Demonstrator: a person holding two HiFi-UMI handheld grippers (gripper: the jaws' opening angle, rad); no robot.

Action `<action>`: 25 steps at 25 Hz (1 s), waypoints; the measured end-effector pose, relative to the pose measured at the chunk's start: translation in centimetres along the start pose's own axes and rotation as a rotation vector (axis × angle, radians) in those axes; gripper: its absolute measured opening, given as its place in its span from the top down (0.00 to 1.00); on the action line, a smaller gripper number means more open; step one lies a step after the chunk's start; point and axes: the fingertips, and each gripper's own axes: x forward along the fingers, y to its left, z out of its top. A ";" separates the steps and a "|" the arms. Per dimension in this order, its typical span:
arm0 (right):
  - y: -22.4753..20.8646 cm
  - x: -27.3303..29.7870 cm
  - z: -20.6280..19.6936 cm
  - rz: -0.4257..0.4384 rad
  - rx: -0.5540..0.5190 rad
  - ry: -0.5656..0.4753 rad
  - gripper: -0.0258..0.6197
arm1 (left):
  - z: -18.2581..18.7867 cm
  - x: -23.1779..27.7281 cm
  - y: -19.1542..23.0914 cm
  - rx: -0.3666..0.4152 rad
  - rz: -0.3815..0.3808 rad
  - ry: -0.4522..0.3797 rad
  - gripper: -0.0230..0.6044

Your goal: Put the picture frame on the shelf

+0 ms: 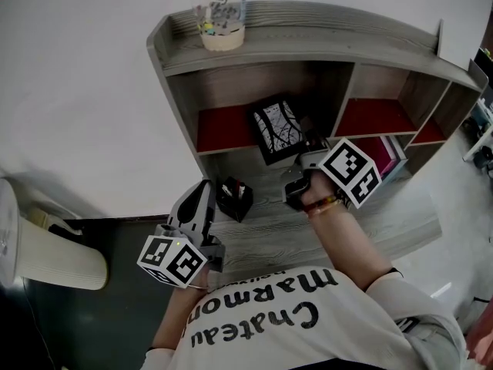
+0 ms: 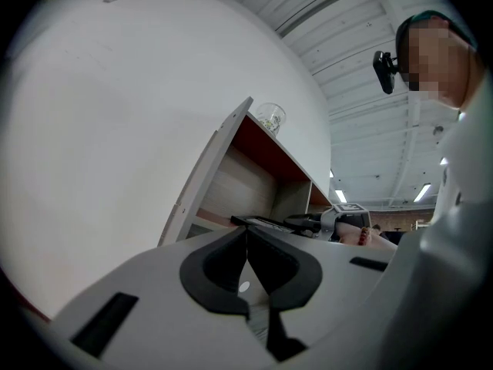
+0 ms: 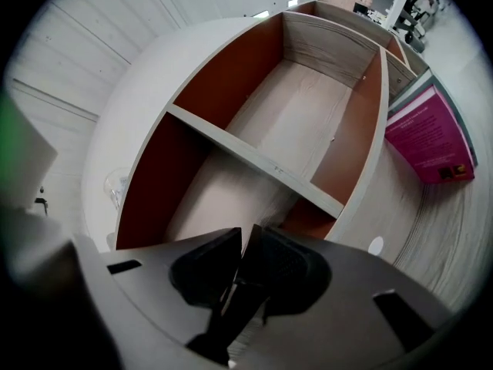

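Grey wood-grain desk [image 1: 308, 233] against a white wall. Shirt [image 1: 262, 314]: print reads "Chateau Marmon", the rest hidden. Left gripper [image 2: 246, 233]: jaws together, nothing held, beside a black pen holder [image 1: 235, 199]. Right gripper [image 3: 245, 233]: jaws clamped on the picture frame [image 1: 276, 129] at its near edge. Frame: black border, black-and-white branching picture, tilted, at the mouth of the shelf unit's [image 1: 308, 41] wide lower compartment. Pink book [image 3: 431, 141]: print illegible. Glass [image 1: 222, 21] on top.

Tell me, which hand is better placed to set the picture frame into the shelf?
Right. The right hand-held gripper is shut on the picture frame, directly in front of the shelf compartments. The left hand-held gripper is shut on nothing, farther back beside the black pen holder.
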 end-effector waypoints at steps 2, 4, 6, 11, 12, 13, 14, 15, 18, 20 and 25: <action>0.1 0.1 -0.1 -0.008 -0.036 0.007 0.84 | -0.1 0.1 0.0 -0.003 0.001 0.000 0.94; 0.2 0.1 -0.2 -0.016 -0.085 0.018 0.84 | -0.2 0.2 -0.1 -0.003 -0.002 -0.004 0.94; 0.1 -0.1 -0.3 -0.026 -0.136 0.028 0.84 | -0.3 0.3 -0.2 -0.004 -0.005 -0.007 0.94; -0.3 -0.4 -1.3 -0.050 -0.185 0.070 0.83 | -0.6 0.4 -0.2 -0.012 -0.003 -0.010 0.94; -0.4 -0.5 -1.6 -0.052 -0.186 0.078 0.81 | -0.6 0.4 -0.3 -0.012 -0.006 -0.011 0.94; -0.3 -0.6 -1.7 -0.053 -0.187 0.083 0.80 | -0.6 0.5 -0.5 -0.010 -0.009 -0.012 0.94; -0.2 -0.7 -1.9 -0.052 -0.190 0.085 0.79 | -0.6 0.5 -0.7 -0.008 -0.013 -0.011 0.94; -0.1 -0.7 -2.0 -0.051 -0.193 0.087 0.78 | -0.6 0.6 -0.8 -0.006 -0.017 -0.010 0.94; 0.3 -0.8 -2.4 -0.038 -0.201 0.096 0.77 | -0.6 0.7 -1.1 -0.003 -0.023 -0.009 0.94; 0.5 -0.6 -2.6 -0.035 -0.206 0.099 0.77 | -0.6 0.7 -1.1 0.002 -0.020 -0.007 0.94; 0.9 0.0 -2.9 -0.030 -0.205 0.099 0.77 | -0.3 0.7 -0.9 0.006 -0.004 -0.002 0.94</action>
